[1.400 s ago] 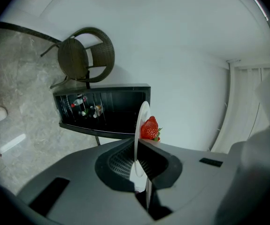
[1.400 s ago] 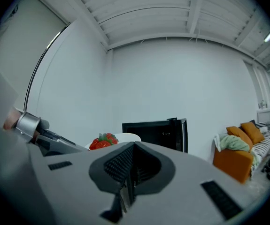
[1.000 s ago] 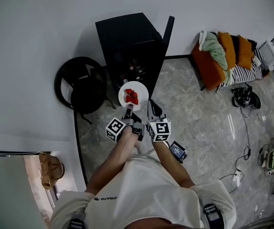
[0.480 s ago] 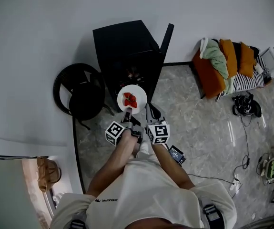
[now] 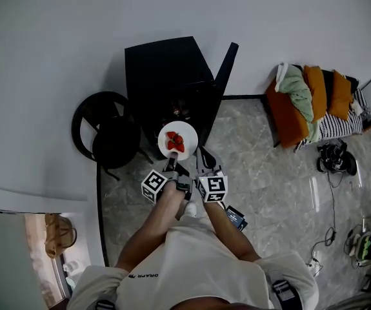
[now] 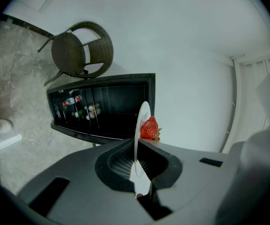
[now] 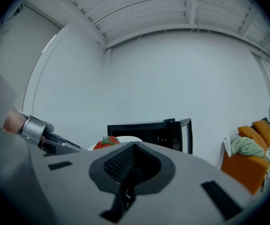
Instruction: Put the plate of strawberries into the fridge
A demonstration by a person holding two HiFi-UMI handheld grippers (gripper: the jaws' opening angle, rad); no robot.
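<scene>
Grey marble floor (image 5: 269,173); a small black fridge (image 5: 166,70) stands open at upper centre. Left tongs (image 5: 171,163) clamp the white round plate (image 5: 188,133) of red strawberries (image 5: 175,142); right tongs (image 5: 202,158) look closed, empty.

fridge (image 5: 166,66) open ahead, chair (image 5: 111,134) just beside it

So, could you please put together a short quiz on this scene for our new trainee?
1. True or false: the fridge is closed.
2. Which gripper holds the plate of strawberries? A left, B right, C both.
3. Fill in: the black chair stands beside the ____.
Key: 1 false, it stands open; 2 A, the left gripper is shut on the plate's rim; 3 fridge.
</scene>
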